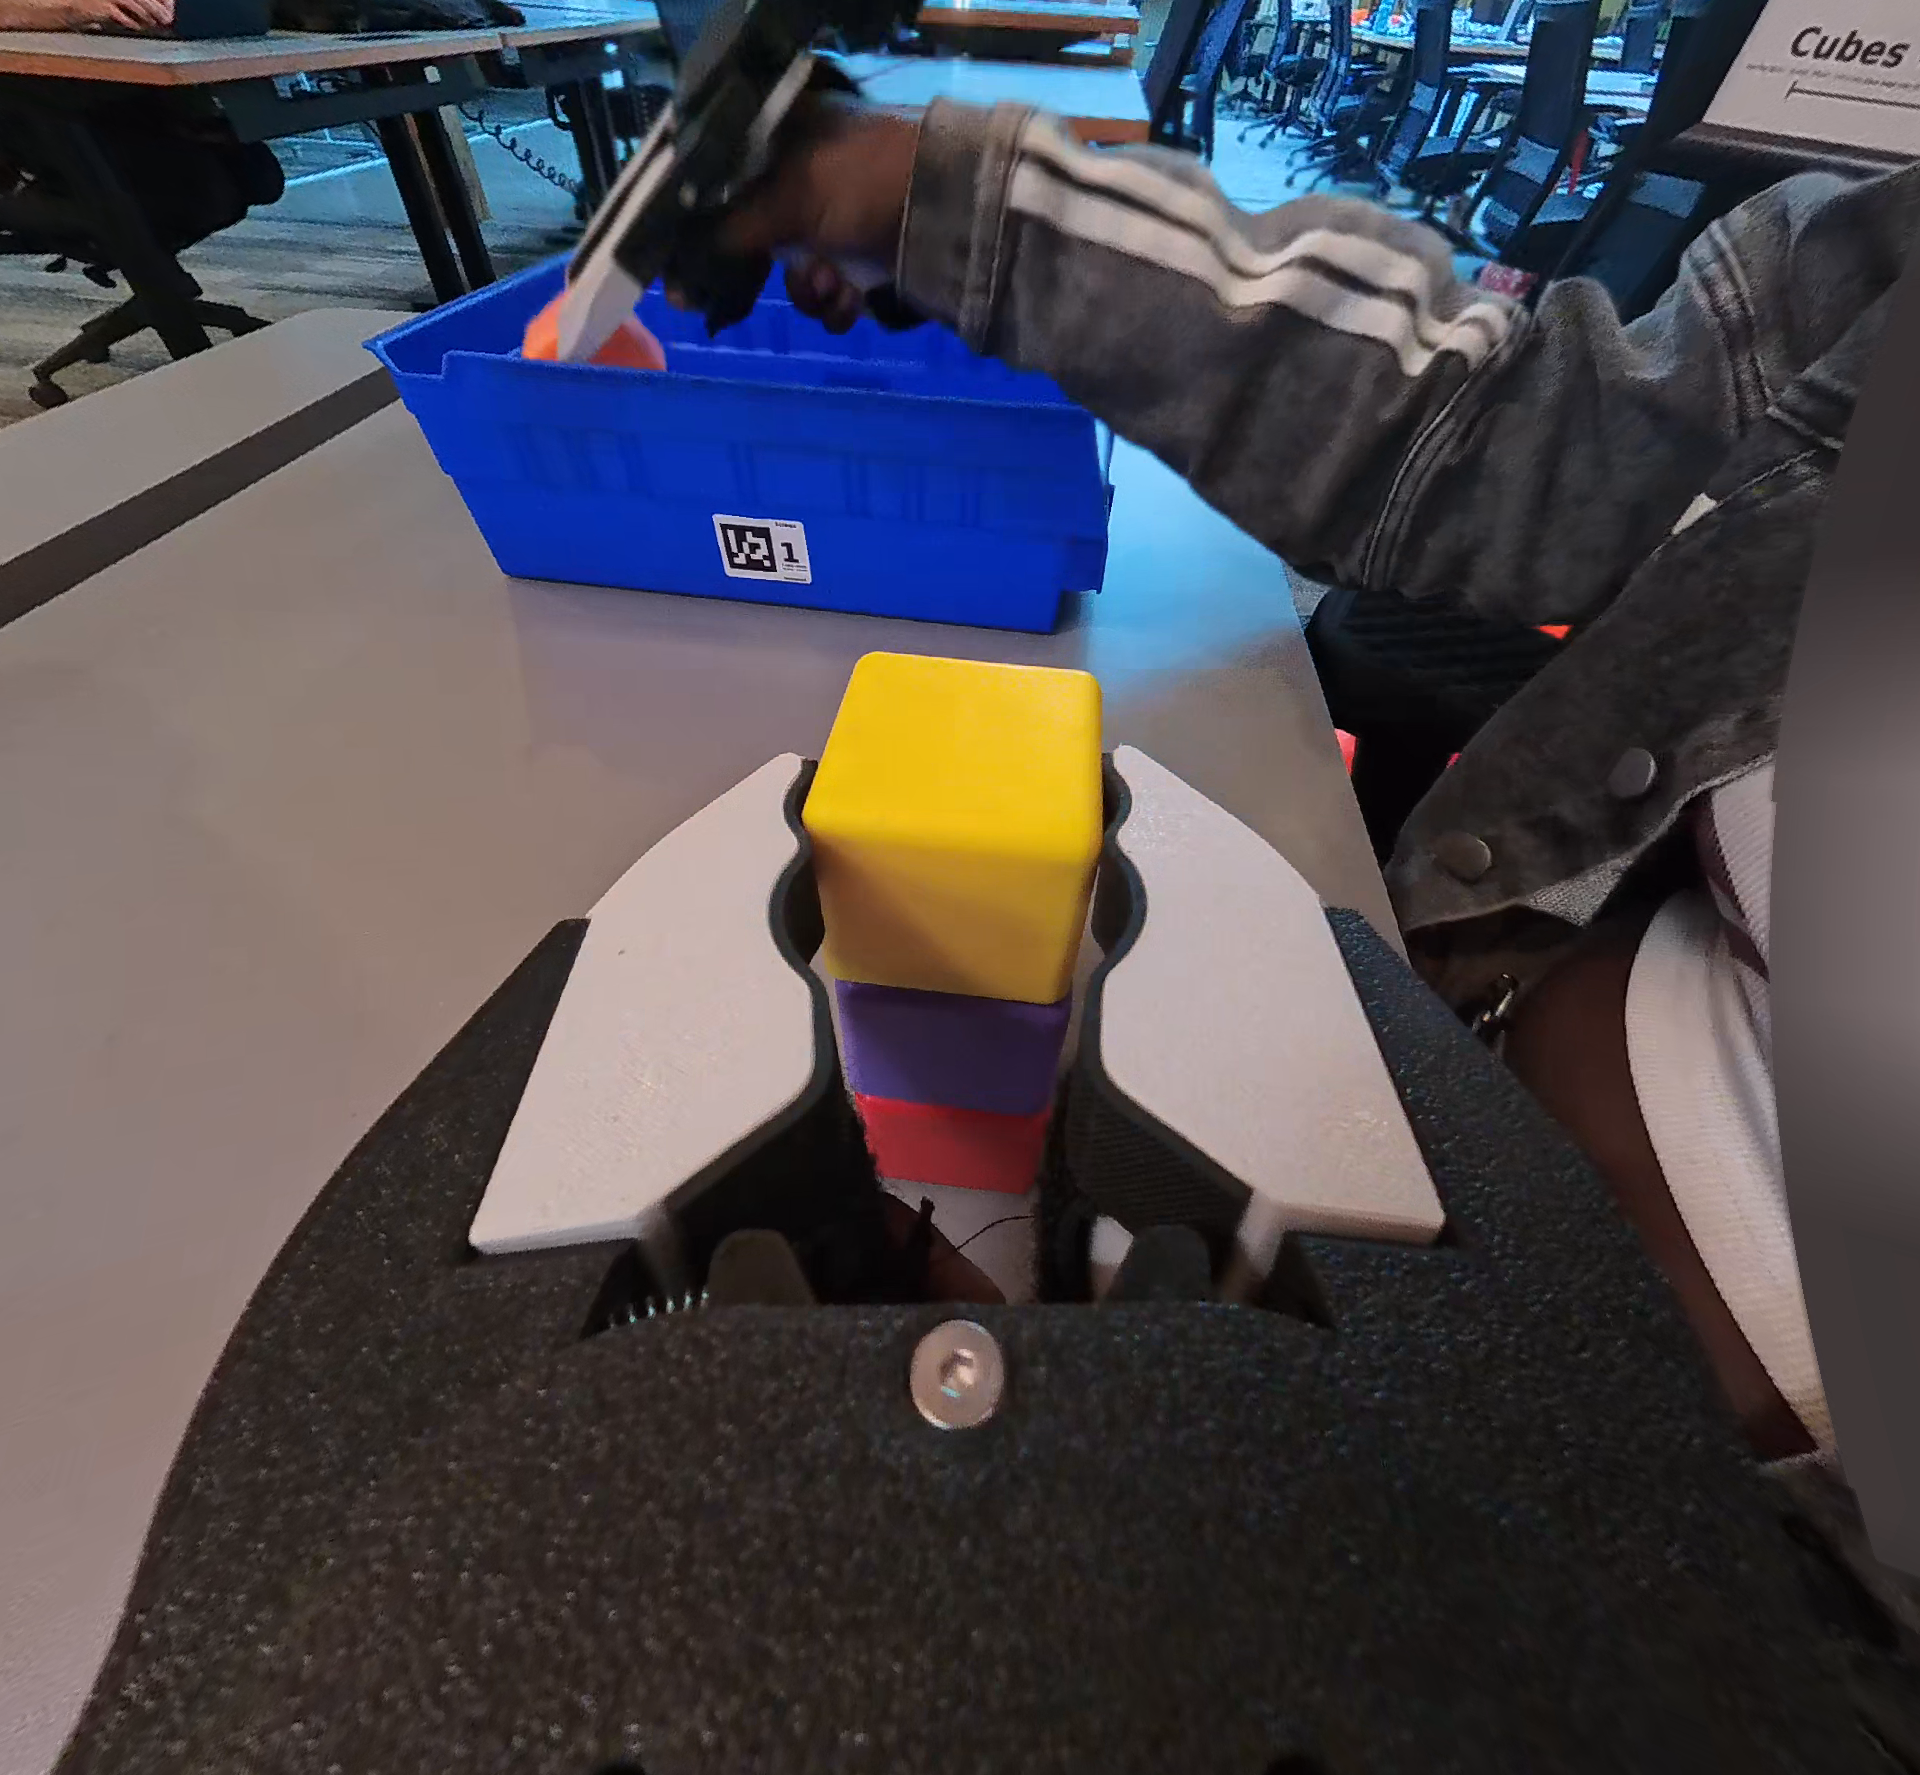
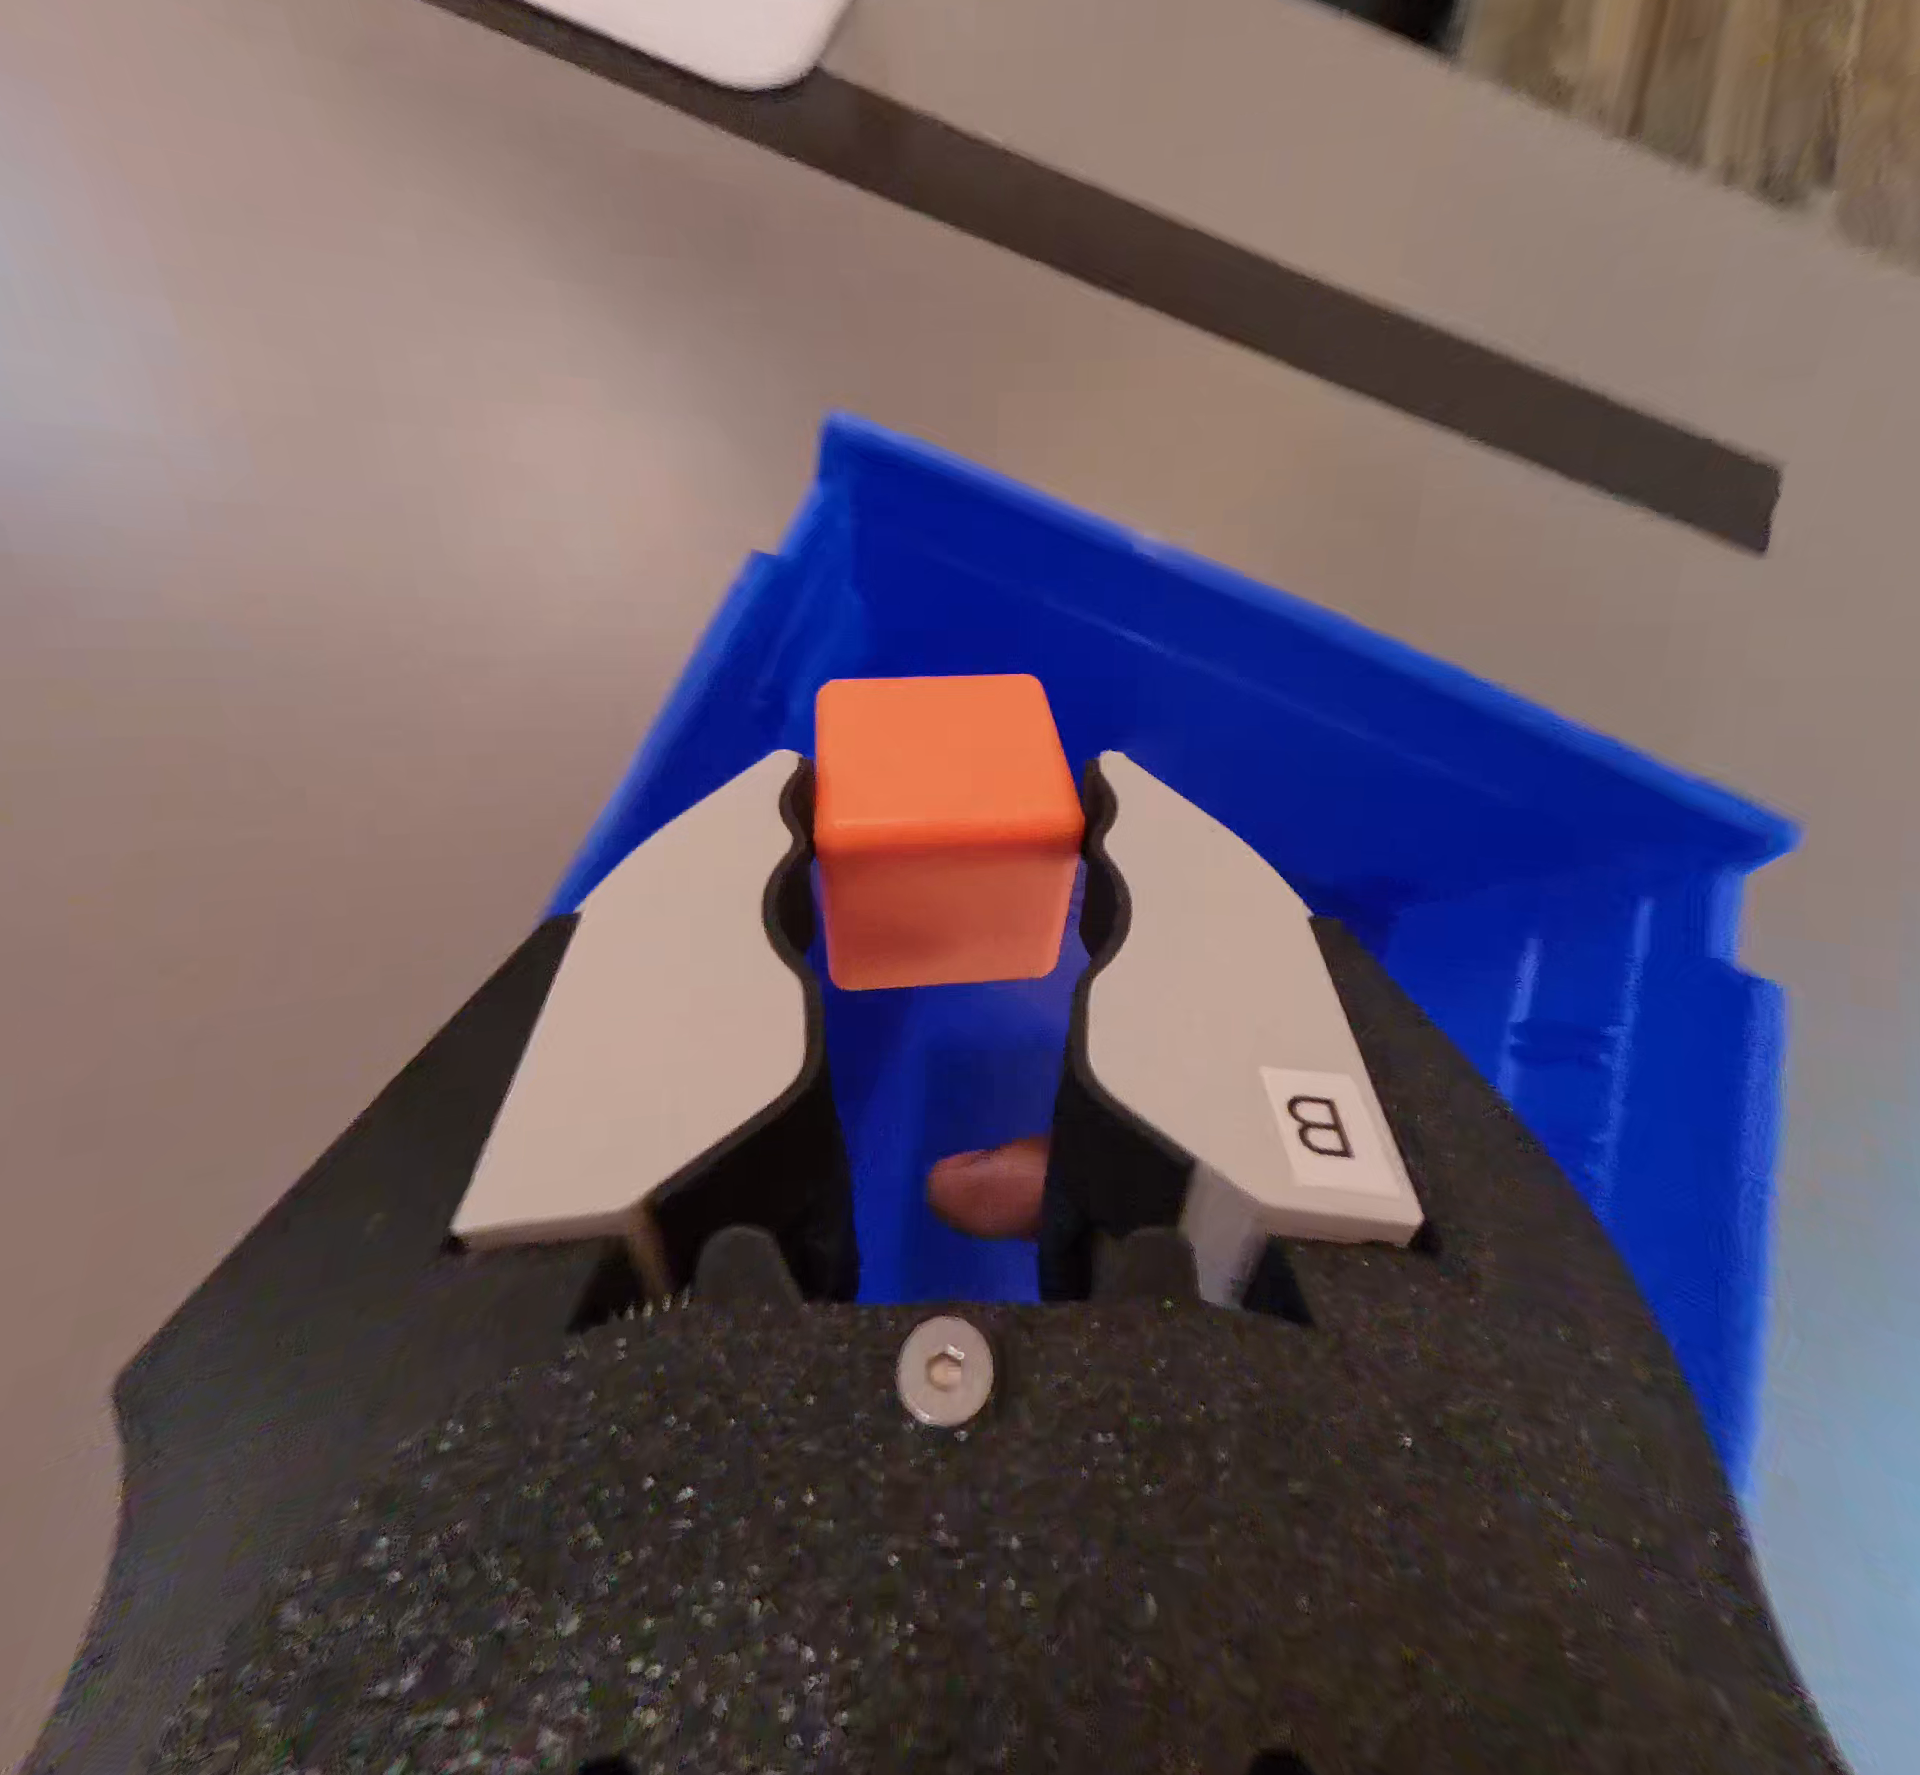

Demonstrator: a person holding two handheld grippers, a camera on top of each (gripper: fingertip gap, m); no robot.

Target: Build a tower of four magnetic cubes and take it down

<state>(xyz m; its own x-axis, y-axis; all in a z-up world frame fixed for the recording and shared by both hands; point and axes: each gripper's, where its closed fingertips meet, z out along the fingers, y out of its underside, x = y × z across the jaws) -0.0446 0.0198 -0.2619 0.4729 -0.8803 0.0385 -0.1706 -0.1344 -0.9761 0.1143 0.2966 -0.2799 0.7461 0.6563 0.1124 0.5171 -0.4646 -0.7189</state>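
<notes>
Yellow cube caps purple cube; blue bin beyond.

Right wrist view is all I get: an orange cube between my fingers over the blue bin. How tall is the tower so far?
Observer: Three cubes stand stacked on the table: yellow cube on top, purple cube in the middle, red cube at the bottom.
Operator: Is anything steadying it?
Observer: Yes, the left gripper is closed on the yellow cube, pads against both its sides.
Operator: Where is the tower from the bin?
Observer: In front of the blue bin, on its labelled side, with bare table between them.
</notes>
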